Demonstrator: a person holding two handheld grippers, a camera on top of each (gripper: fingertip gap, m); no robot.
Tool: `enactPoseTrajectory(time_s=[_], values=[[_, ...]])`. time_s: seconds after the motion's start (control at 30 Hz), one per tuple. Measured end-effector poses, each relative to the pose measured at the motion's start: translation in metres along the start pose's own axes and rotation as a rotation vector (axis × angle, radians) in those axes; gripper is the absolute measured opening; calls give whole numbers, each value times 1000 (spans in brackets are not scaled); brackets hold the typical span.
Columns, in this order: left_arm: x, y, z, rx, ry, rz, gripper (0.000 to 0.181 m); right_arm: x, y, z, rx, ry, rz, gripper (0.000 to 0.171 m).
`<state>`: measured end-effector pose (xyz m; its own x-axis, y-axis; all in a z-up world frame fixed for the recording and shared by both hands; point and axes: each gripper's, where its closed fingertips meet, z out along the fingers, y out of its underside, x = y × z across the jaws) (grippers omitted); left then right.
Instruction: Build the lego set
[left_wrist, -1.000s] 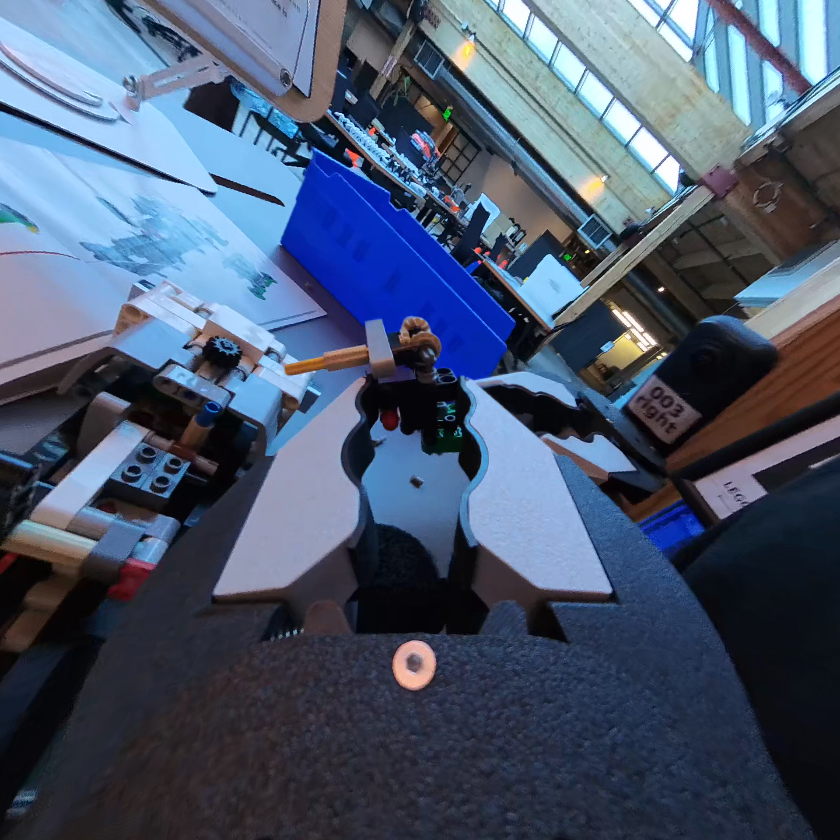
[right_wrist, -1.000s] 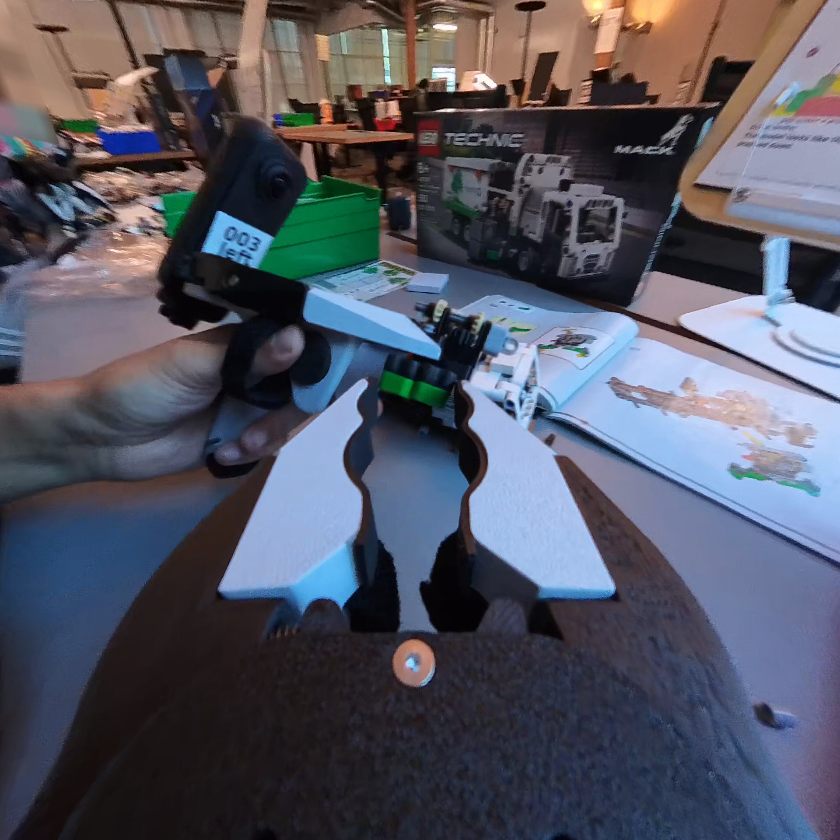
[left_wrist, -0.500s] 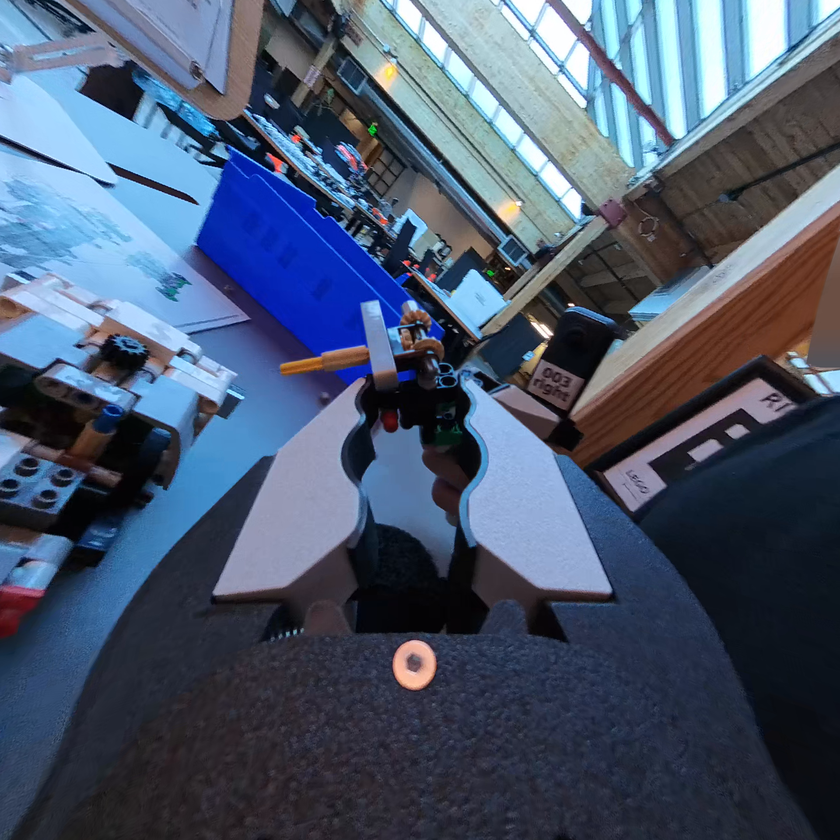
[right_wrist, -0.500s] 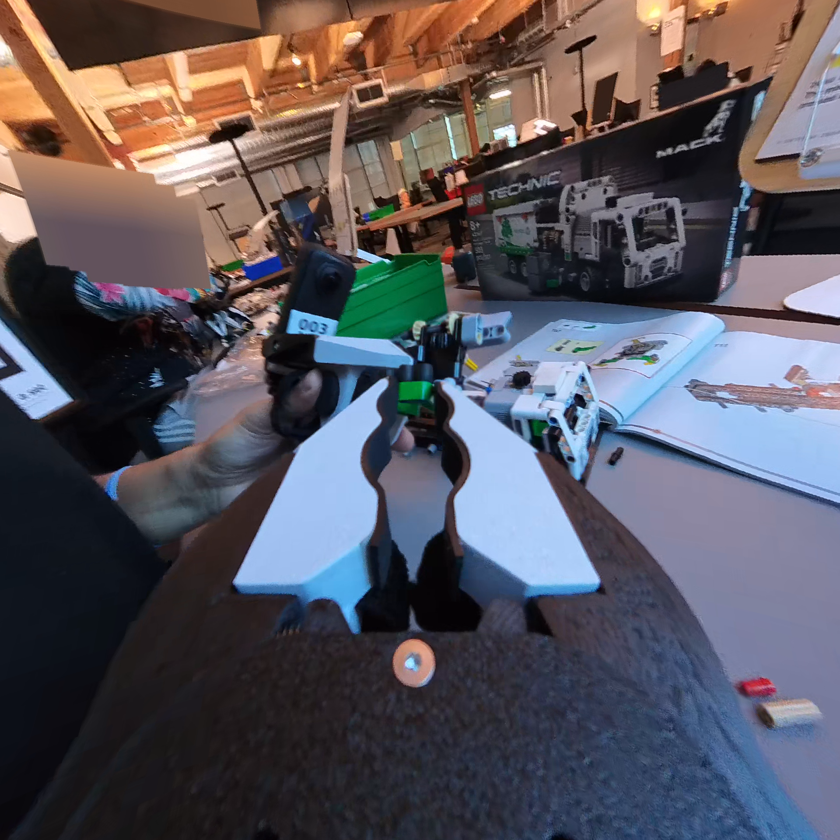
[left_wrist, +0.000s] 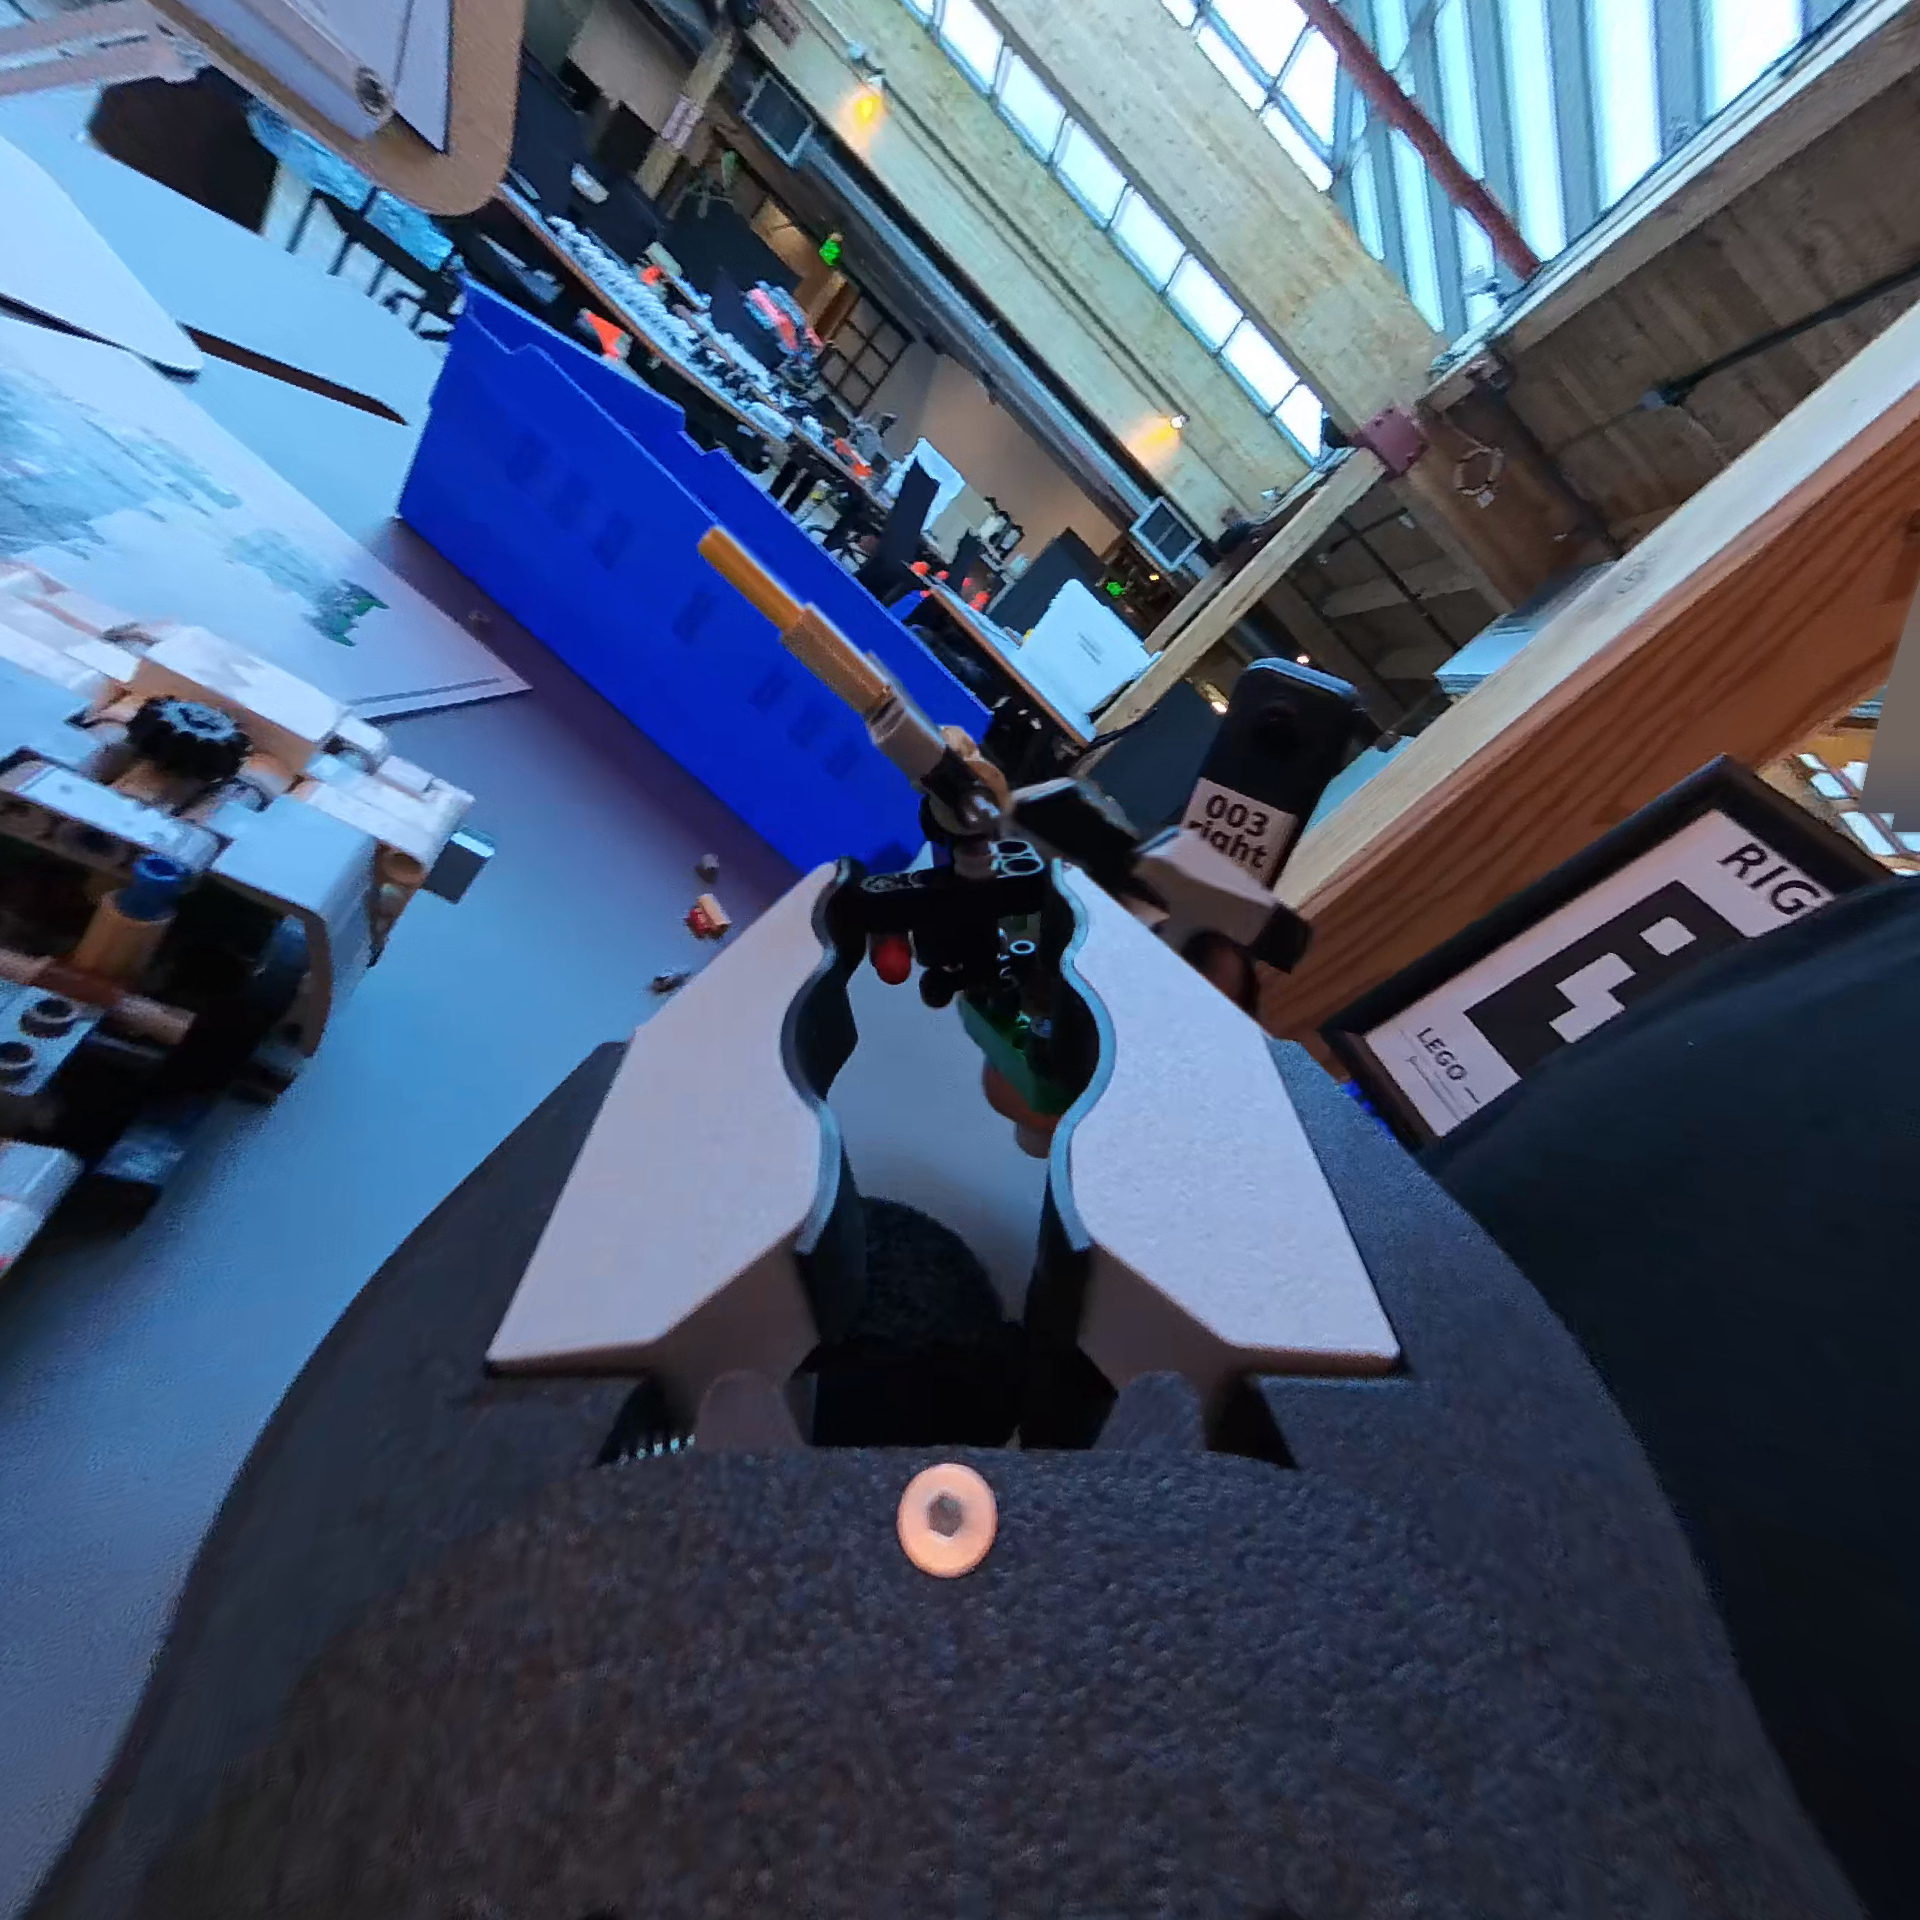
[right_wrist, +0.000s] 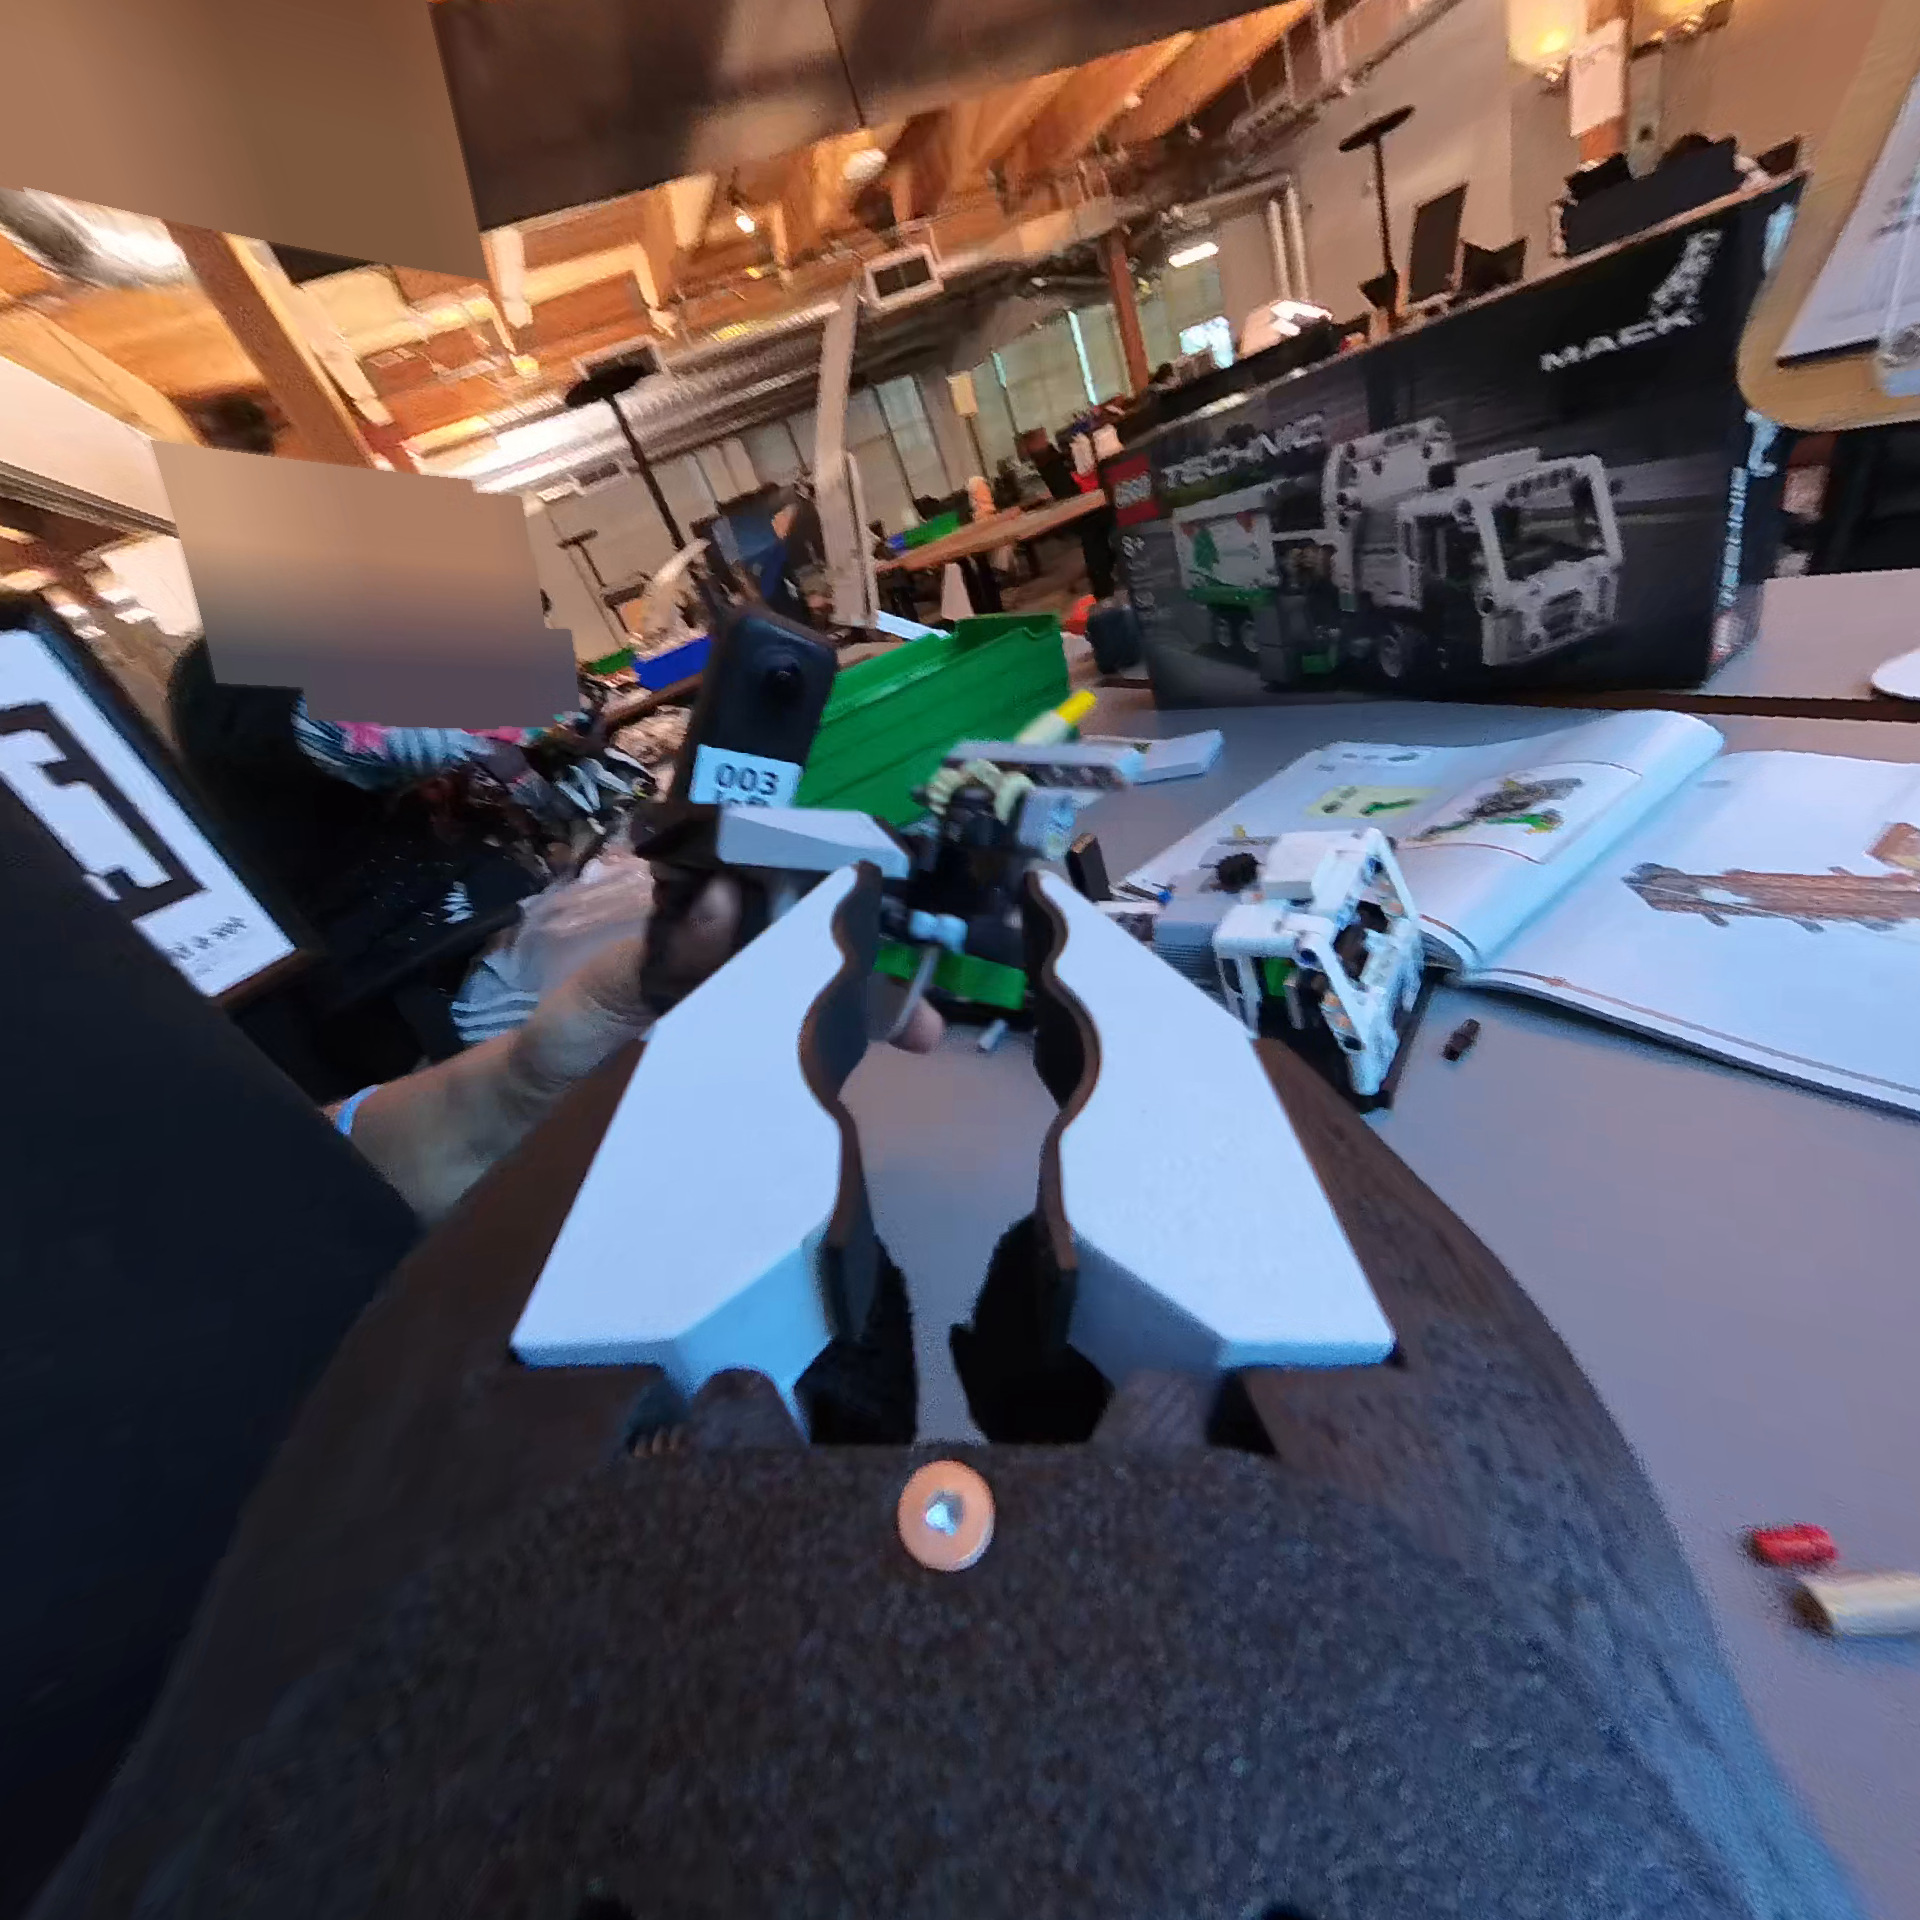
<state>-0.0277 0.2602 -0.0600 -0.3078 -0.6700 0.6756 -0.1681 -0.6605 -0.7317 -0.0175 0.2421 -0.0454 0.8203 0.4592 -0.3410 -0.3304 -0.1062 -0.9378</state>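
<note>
My left gripper (left_wrist: 951, 914) is shut on a small black lego sub-assembly (left_wrist: 966, 935) with a green part, a red pin and a yellow axle (left_wrist: 800, 623) that sticks up to the left. In the right wrist view the same sub-assembly (right_wrist: 966, 904) sits at the tips of my right gripper (right_wrist: 945, 894). Its jaws stand apart on either side of it, and I cannot tell whether they touch it. The left gripper (right_wrist: 800, 836) holds the sub-assembly from the left, above the table. The right gripper (left_wrist: 1195, 883) shows just behind the sub-assembly in the left wrist view.
A partly built white truck (right_wrist: 1320, 935) stands beside the open instruction booklet (right_wrist: 1662, 862) and also shows in the left wrist view (left_wrist: 208, 831). A blue bin (left_wrist: 644, 582), a green bin (right_wrist: 935, 696) and the set's box (right_wrist: 1455, 540) stand behind. Loose pieces (right_wrist: 1792, 1545) lie on the table. The tips of both grippers are at nearly the same place.
The left gripper has lifted and tilted the sub-assembly, so the yellow axle now points up-left instead of sideways. The right gripper has risen with it, and its jaws stand slightly wider than half a second ago.
</note>
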Motion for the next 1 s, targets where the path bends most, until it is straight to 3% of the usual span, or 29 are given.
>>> enactPoseTrajectory(time_s=[0.17,0.3,0.63,0.9,1.0], values=[[-2,-1,-1,24,-8,-21,30,6,15,6,-69,55,-26,36],[3,2,0,18,19,-24,31,15,18,5,-83,103,-58,22],[-16,-1,-8,60,-55,-56,30,4,14,10,-67,30,-66,35],[-13,-1,-16,67,-24,-83,30,15,24,19,-118,62,-31,35],[-24,4,-26,55,-89,-97,31,43,16,4,-139,193,-87,33]])
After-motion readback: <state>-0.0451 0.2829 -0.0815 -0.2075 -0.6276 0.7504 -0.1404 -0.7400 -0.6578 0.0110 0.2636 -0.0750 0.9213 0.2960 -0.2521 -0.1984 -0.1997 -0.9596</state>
